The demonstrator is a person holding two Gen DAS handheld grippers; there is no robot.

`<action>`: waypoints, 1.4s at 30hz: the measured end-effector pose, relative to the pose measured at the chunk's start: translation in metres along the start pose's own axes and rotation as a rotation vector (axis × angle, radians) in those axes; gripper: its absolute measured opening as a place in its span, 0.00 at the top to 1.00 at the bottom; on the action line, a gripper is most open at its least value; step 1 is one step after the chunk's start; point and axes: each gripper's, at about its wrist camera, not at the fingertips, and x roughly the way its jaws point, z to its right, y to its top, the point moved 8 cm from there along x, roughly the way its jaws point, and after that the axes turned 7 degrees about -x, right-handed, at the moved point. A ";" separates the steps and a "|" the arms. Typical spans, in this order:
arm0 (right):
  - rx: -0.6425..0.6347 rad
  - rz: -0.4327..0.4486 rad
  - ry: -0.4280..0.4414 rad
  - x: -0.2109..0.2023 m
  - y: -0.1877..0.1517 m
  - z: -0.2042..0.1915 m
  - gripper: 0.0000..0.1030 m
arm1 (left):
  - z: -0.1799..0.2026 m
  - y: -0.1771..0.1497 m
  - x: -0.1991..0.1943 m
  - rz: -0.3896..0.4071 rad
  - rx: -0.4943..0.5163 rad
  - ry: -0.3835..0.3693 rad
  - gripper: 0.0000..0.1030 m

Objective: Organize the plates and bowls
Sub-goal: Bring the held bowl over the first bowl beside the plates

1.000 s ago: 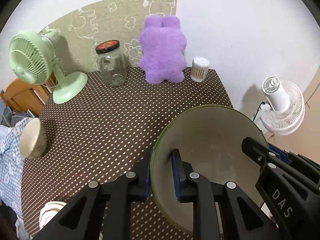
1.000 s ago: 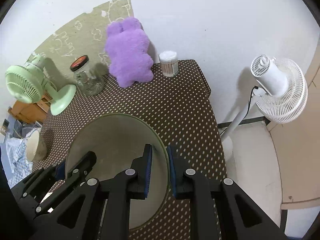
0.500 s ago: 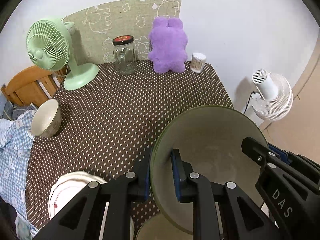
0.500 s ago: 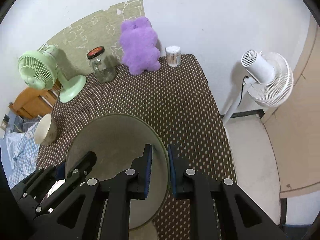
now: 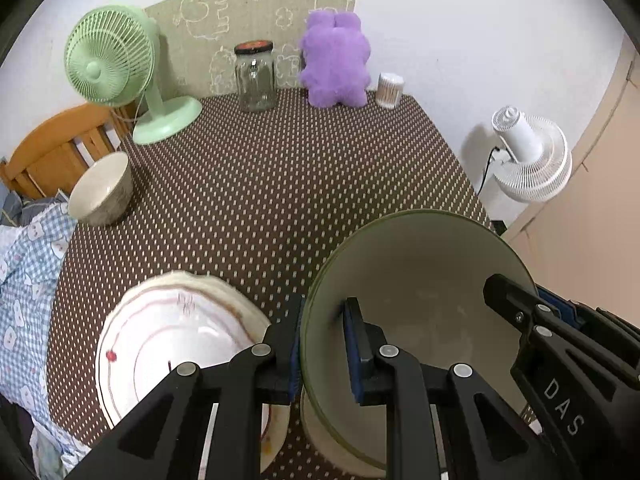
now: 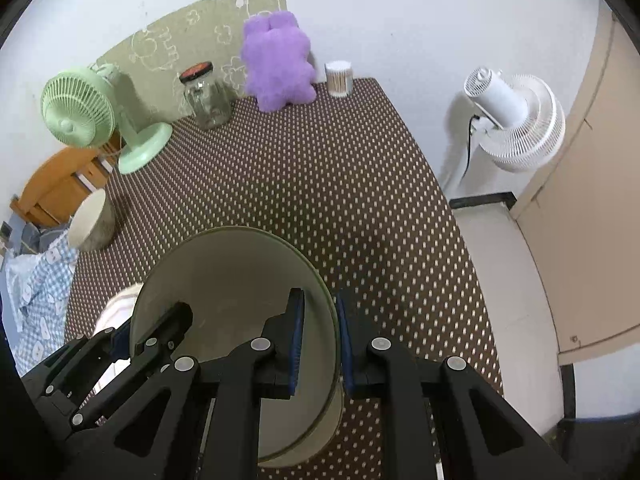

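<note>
Both grippers hold one large green-rimmed bowl point(image 5: 420, 288) above the table. My left gripper point(image 5: 322, 344) is shut on its left rim. My right gripper point(image 6: 320, 340) is shut on its right rim, and the bowl point(image 6: 236, 280) fills the lower middle of the right wrist view. Another pale bowl point(image 5: 320, 436) sits right under it, mostly hidden. A stack of white plates point(image 5: 160, 344) with a red line pattern lies at the near left. A small beige bowl point(image 5: 100, 192) lies tilted at the table's left edge.
At the back of the dotted brown table point(image 5: 280, 184) stand a green desk fan point(image 5: 116, 72), a glass jar point(image 5: 255, 76), a purple plush toy point(image 5: 334, 64) and a cotton swab tub point(image 5: 389, 90). A white floor fan point(image 5: 528, 156) stands right of the table.
Both grippers have risen and drawn back with the bowl. The plate stack and the bowl underneath have come into view.
</note>
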 end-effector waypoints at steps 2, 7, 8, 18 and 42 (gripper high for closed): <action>0.002 -0.022 -0.002 0.004 -0.010 -0.002 0.81 | -0.003 -0.010 0.003 -0.021 -0.002 0.001 0.84; -0.004 -0.059 -0.008 0.014 -0.025 -0.007 0.81 | -0.008 -0.024 0.010 -0.055 -0.004 0.004 0.84; -0.005 -0.064 -0.009 0.015 -0.027 -0.008 0.81 | -0.010 -0.027 0.011 -0.062 -0.005 0.003 0.84; -0.015 -0.113 -0.040 0.031 -0.038 -0.008 0.81 | -0.014 -0.043 0.024 -0.115 -0.011 -0.007 0.84; -0.046 -0.130 -0.115 0.045 -0.045 -0.004 0.81 | -0.004 -0.051 0.043 -0.137 0.040 -0.004 0.83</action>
